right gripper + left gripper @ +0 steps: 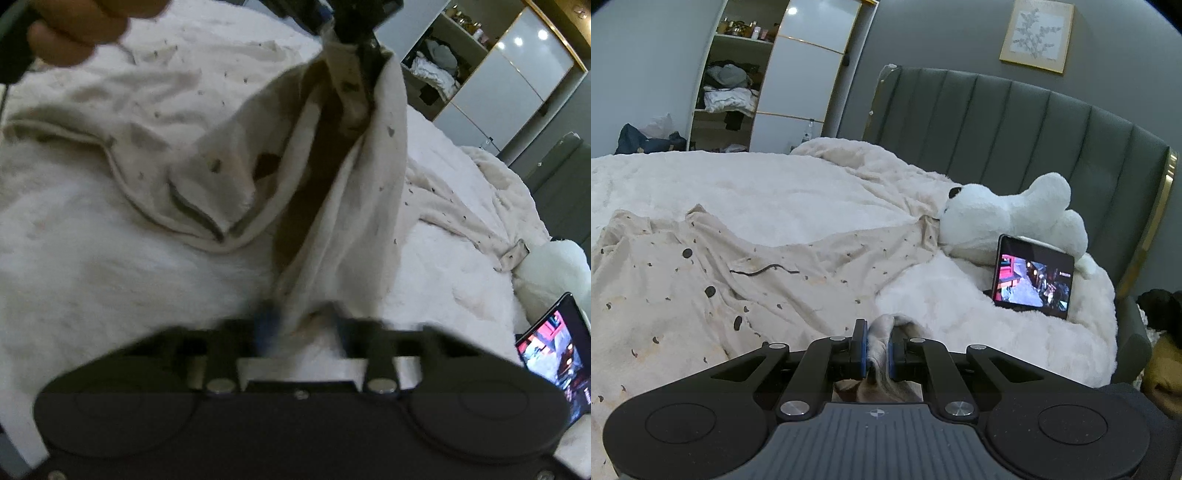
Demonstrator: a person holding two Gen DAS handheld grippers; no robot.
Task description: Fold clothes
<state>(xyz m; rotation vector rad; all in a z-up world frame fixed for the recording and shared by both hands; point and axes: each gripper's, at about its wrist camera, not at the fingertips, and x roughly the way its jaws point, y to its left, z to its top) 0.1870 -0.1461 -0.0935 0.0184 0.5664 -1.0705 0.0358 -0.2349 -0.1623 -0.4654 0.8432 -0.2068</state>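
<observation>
At the far left of the left wrist view, an open wardrobe [738, 77] with heaped laundry on its shelves stood behind the bed. The cream garment [701, 280], speckled with small dark marks and set with dark buttons, lay spread over the fluffy white blanket [775, 184], reaching from the left edge toward the middle. Straight ahead, the left gripper [878, 345] had its blue-padded jaws closed on a bunched fold of that garment, the cloth rising between the fingers and passing back beneath the tool. Further right, a white plush bear [1015, 214] lay against the grey headboard [997, 122], with a lit tablet [1034, 280] propped just in front of it.

In the right wrist view, blurred by motion, a hand [74, 26] showed at the upper left. The garment [221, 147] hung in a taut swag from the left gripper [354, 22] at the top down to the right gripper [303, 325], whose jaws were pinched on the cloth's lower end. The rest trailed over the blanket [92, 277]. The tablet [554, 354] sat at the lower right.
</observation>
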